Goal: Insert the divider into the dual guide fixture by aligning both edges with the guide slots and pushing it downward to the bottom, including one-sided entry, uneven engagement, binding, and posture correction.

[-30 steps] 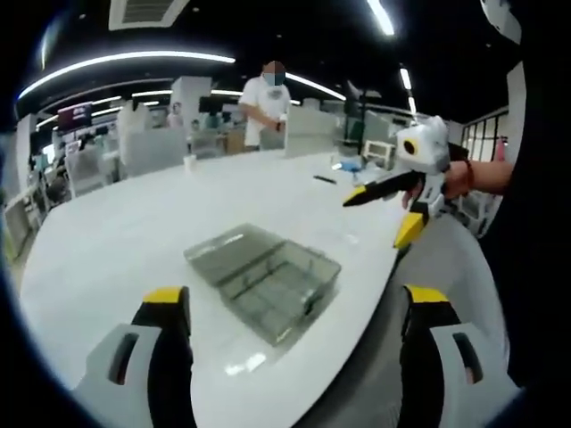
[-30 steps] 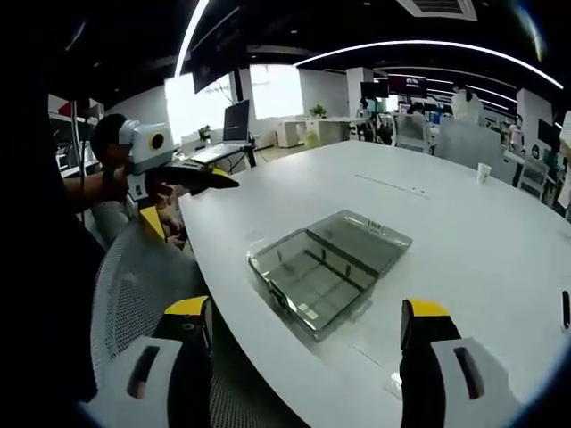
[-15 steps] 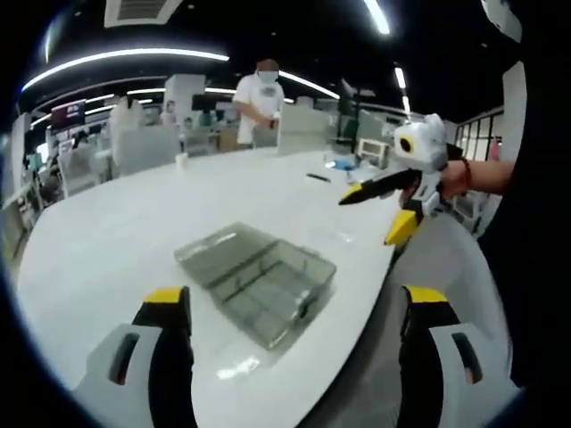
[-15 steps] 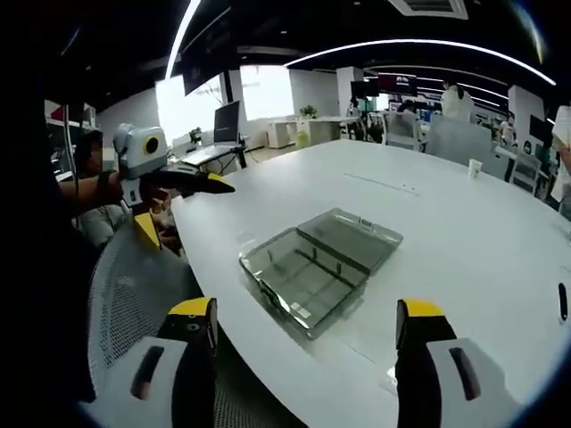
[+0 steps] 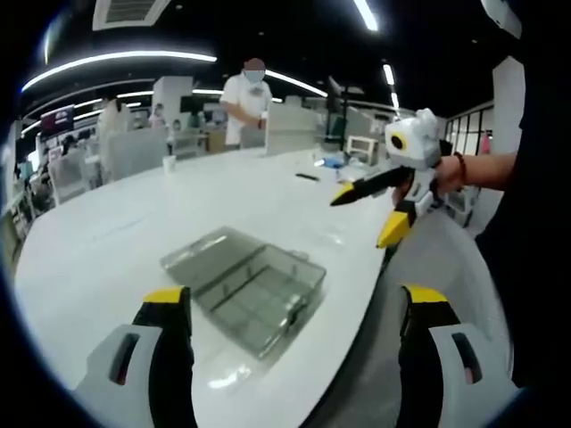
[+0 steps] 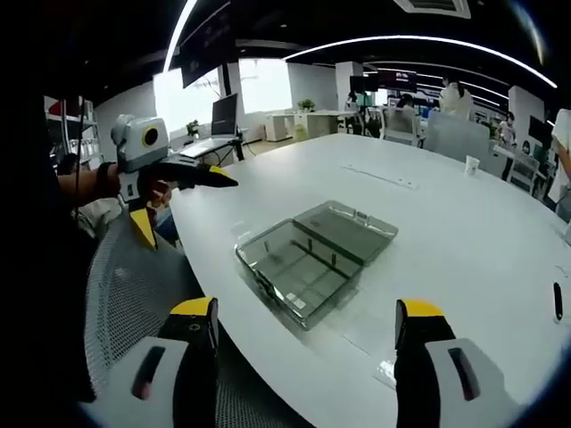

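Counter (image 5: 134, 232) space stretched wide and white in both views, and near its edge lay a clear plastic box (image 5: 244, 288) with its lid folded open flat beside it; in the right gripper view the same box (image 6: 315, 259) sat ahead of the jaws, its tray half nearer the camera and its lid half farther off. Thin partitions crossed the inside of the tray, though whether any of them was the divider could not be told. The left claw (image 5: 294, 312) was released, its two yellow-tipped jaws spread wide apart with nothing between them, held above the counter's edge and short of the box. The right claw (image 6: 303, 321) was likewise released, jaws well apart and bare, also short of the box. In the left gripper view the right claw (image 5: 375, 209) came in from the right, held by a hand (image 5: 446, 174), its black and yellow jaws splayed in the air above the counter's edge and apart from the box. In the right gripper view the left claw (image 6: 174, 201) came in from the left, gripped by a hand (image 6: 156, 189), jaws parted and clear of the box. A mesh chair (image 6: 134, 294) stood below the counter's edge. A paper cup (image 5: 169, 163) stood far across the counter, a dark pen (image 6: 558, 301) lay toward the counter's right side, and a person (image 5: 247, 94) in a white shirt stood beyond the far edge.
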`<state>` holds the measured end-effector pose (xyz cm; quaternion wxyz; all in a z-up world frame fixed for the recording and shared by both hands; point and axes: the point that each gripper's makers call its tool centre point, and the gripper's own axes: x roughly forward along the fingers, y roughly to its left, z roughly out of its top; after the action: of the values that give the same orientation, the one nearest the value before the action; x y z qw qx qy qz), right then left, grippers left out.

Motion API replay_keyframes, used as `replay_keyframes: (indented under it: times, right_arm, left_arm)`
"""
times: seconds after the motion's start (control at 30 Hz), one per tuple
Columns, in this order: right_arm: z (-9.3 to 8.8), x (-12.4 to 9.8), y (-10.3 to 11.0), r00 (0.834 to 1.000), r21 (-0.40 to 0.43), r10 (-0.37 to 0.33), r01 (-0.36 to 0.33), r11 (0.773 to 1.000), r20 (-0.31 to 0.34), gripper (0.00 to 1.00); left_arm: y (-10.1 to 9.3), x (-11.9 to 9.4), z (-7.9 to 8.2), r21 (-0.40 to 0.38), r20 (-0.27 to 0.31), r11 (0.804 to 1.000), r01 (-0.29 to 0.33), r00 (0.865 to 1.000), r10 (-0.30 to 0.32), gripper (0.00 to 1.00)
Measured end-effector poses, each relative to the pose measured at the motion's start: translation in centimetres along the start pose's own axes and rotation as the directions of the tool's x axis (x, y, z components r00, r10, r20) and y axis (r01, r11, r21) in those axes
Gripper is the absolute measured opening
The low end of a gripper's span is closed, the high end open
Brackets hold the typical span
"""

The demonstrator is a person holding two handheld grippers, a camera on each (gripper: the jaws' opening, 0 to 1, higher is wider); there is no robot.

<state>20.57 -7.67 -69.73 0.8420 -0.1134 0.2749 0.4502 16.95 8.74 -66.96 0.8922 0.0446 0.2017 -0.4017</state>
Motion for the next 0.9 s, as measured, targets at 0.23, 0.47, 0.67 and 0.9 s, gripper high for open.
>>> replay_keyframes:
  times: [0.23, 0.47, 0.67, 0.9]
  right_arm:
    - [-0.5, -0.4, -0.9, 0.999, 0.025, -0.030, 0.031, 0.999, -0.023, 0.77]
    - [-1.1, -0.4, -1.8, 0.998, 0.058, -0.049, 0.052, 0.997, -0.042, 0.76]
    - [-1.5, -0.4, -2.8, 0.994, 0.080, -0.085, 0.090, 0.993, -0.066, 0.73]
    - [-2.0, -0.1, -3.2, 0.990, 0.094, -0.101, 0.110, 0.989, -0.099, 0.71]
  left_arm:
    - [0.1, 0.0, 0.1, 0.010, 0.003, 1.000, 0.005, 1.000, -0.005, 0.94]
    - [-1.2, 3.0, 0.4, 0.030, -0.025, 0.999, 0.016, 1.000, -0.016, 0.93]
    - [-1.2, 3.1, 0.3, 0.019, -0.020, 1.000, 0.013, 1.000, -0.013, 0.93]
    - [-1.3, 3.1, 0.7, 0.009, -0.004, 1.000, 0.019, 1.000, -0.019, 0.93]
